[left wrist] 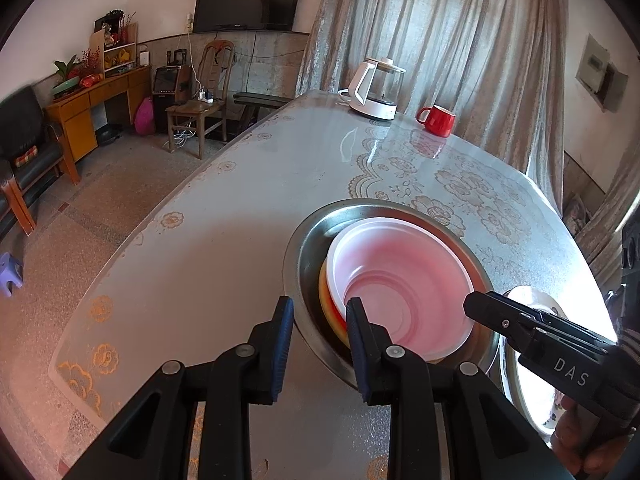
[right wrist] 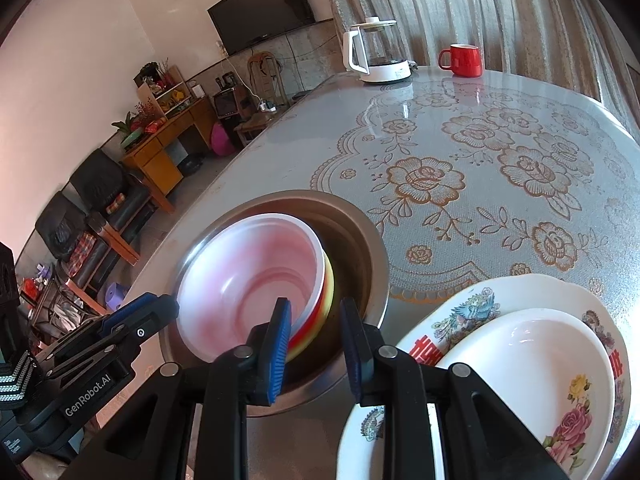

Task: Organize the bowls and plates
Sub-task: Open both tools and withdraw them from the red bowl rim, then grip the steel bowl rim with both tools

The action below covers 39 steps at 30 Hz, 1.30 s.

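Straight ahead of the left gripper (left wrist: 318,312), jaws standing apart and gripping nothing, a steel basin (left wrist: 304,256) is sitting on the lace-cloth table (left wrist: 224,240), its rim passing between the fingertips. Inside it a pink-white plastic bowl (left wrist: 400,272) is nesting in a red-yellow bowl (right wrist: 326,292). The right gripper (right wrist: 316,316), also parted and empty, is straddling that basin's near rim. Just right of it, a white plate (right wrist: 532,344) is lying on a floral plate (right wrist: 472,304).
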### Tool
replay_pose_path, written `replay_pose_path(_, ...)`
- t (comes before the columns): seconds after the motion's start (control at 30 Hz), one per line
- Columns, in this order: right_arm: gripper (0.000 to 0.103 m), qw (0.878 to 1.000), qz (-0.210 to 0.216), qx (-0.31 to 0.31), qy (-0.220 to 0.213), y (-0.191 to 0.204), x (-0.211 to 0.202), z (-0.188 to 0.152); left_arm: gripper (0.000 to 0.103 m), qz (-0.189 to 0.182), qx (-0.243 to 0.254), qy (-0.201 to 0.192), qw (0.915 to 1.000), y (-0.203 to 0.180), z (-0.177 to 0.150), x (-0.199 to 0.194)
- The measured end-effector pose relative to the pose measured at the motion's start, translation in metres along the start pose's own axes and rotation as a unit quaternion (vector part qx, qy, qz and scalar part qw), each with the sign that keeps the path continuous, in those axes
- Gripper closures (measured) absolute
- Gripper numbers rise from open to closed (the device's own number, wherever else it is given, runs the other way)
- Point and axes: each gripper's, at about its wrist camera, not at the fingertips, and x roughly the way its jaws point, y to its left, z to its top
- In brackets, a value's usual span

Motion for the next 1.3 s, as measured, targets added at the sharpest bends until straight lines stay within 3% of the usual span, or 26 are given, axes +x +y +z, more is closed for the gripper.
replay_pose_path(0.27,0.069,1.0,0.02,0.016,-0.012,-0.008,-0.008,0.0,0.072,-0.001,-0.013,0.002,0.9999,0.012,-0.005,0.001)
replay_pose_path(0.57,0.069,0.999,0.009,0.044,-0.013,-0.026,-0.009,0.002,0.073,-0.013,-0.028,-0.009,0.9995,0.023,-0.009,-0.006)
replay_pose_path(0.77,0.069,0.998,-0.004,0.054,-0.007,-0.036,-0.006,0.006,0.073,-0.032,-0.074,-0.013,0.9966,0.048,-0.012,-0.011)
replay_pose_path(0.9,0.072,0.999,-0.006,0.053,0.0,-0.041,-0.002,0.012,0.073,-0.016,-0.06,-0.015,0.9979,0.049,-0.011,-0.011)
replay_pose_path(1.1,0.077,0.999,-0.029,0.036,0.01,-0.038,0.006,0.017,0.073,-0.035,-0.047,-0.013,0.9982,0.04,-0.012,-0.009)
replay_pose_path(1.3,0.079,0.999,-0.027,0.017,0.03,-0.034,0.017,0.016,0.073,-0.013,-0.012,-0.021,0.9996,0.024,-0.009,-0.007)
